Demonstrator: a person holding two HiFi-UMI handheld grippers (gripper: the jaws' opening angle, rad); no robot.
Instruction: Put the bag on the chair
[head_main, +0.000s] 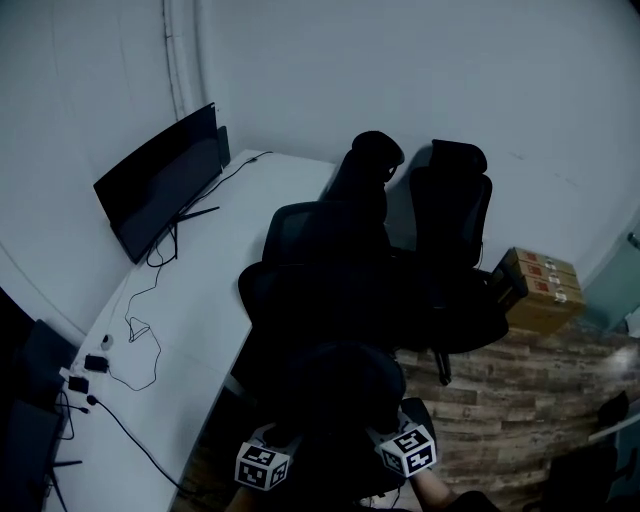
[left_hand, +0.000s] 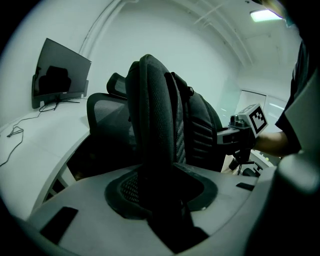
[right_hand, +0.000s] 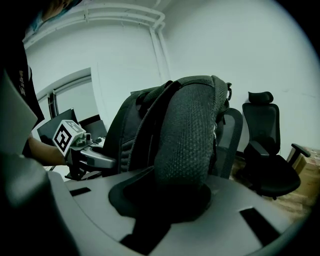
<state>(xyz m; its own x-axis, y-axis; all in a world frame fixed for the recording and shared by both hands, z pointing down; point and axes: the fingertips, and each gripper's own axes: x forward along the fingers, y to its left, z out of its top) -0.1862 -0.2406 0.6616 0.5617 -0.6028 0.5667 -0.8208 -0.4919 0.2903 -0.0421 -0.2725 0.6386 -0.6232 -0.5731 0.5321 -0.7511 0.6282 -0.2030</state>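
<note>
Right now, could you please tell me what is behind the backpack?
A black office chair stands just behind the backpack, with a second chair farther back. The backpack hides part of the near chair, so whether anything lies on it cannot be seen.

1. Backpack — black, with a ribbed front panel; it is held upright, suspended by its padded mesh shoulder straps.
2. Chair — black, mesh-backed; it is positioned upright just behind the backpack.
</note>
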